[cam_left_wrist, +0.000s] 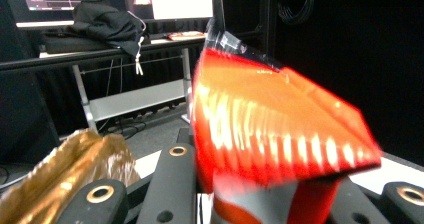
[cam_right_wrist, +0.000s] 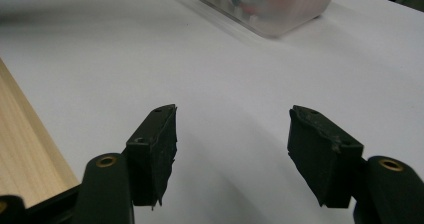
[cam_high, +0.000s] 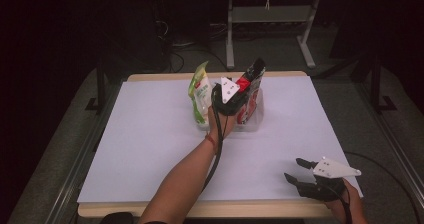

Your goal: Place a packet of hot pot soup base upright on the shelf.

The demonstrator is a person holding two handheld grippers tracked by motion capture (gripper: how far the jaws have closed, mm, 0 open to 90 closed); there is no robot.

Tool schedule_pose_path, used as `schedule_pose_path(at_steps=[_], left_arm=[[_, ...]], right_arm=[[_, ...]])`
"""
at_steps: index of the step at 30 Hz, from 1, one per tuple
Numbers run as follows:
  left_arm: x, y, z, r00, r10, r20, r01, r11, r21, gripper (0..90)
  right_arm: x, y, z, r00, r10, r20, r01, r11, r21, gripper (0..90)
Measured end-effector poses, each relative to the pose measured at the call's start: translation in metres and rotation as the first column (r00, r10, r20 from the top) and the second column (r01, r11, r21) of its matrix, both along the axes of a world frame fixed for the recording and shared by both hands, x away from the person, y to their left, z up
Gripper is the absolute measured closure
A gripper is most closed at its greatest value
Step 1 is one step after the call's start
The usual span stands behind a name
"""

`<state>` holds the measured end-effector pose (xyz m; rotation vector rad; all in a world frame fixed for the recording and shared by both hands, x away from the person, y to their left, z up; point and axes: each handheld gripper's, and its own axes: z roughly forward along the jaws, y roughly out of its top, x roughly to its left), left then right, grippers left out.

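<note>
Red snack bag [cam_high: 251, 86] sits upper centre of the high view, standing in a clear plastic bin [cam_high: 257, 119] on the white surface [cam_high: 150, 144]. Long axis is close to vertical, tilted so the dark crimped top points up and to the right of the frame. The bottom end is down inside the bin. Printing on it is too blurred to read: red field, white patch lower down, no legible brand.

In the left gripper view the same bag [cam_left_wrist: 270, 134] fills the centre, glossy red-orange, clear crimped seal at top, red and white panel at the bottom edge. No text resolvable there either.

Green-and-white bag [cam_high: 200, 94] stands just left of the red one, upright, also near vertical. It carries a small red label patch, with writing unreadable. A gold foil edge [cam_left_wrist: 75, 174] shows lower left in the left gripper view.

Left gripper [cam_high: 231, 100] is at the red bag, and the bag sits between its jaws. Whether the pads press on it I cannot tell, since the contact is hidden at the frame bottom.

Right gripper [cam_high: 296, 170] is lower right of the high view, over bare surface near the wooden edge [cam_right_wrist: 20, 149]. Its jaws are spread with nothing between them, well apart from the bin.
</note>
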<state>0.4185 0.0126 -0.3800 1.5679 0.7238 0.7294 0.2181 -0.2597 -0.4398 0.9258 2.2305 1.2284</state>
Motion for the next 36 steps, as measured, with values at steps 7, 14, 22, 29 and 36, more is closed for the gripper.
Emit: schedule_pose_path(at_steps=[7,14,22,29,36], left_arm=[[-0.0003,0.0026,-0.0027,0.9999,-0.012,0.004,0.012,0.9986,0.052,72.8],[-0.0010,0.0056,-0.0023,0.9974,-0.070,0.017,0.068,0.9915,0.111,71.5],[-0.0031,0.0044,0.0004,0.9963,-0.086,-0.008,0.086,0.9836,0.159,71.0],[-0.0052,0.0050,-0.0009,0.9948,-0.098,-0.026,0.101,0.9802,0.170,70.1],[-0.0068,0.0061,-0.0014,0.9946,-0.099,-0.033,0.103,0.9750,0.197,69.4]], right_arm=[[0.0006,0.0015,-0.0014,1.0000,0.004,-0.003,-0.004,0.999,-0.038,36.8],[0.0016,0.0010,-0.0022,1.0000,0.007,-0.004,-0.008,0.999,-0.039,37.9],[0.0026,0.0016,-0.0026,1.0000,0.005,-0.004,-0.005,0.998,-0.060,38.9],[0.0044,0.0008,-0.0042,0.9999,-0.001,-0.011,0.000,0.999,-0.054,38.3],[0.0036,0.0034,-0.0043,0.9999,0.012,-0.012,-0.012,0.999,-0.050,37.7]])
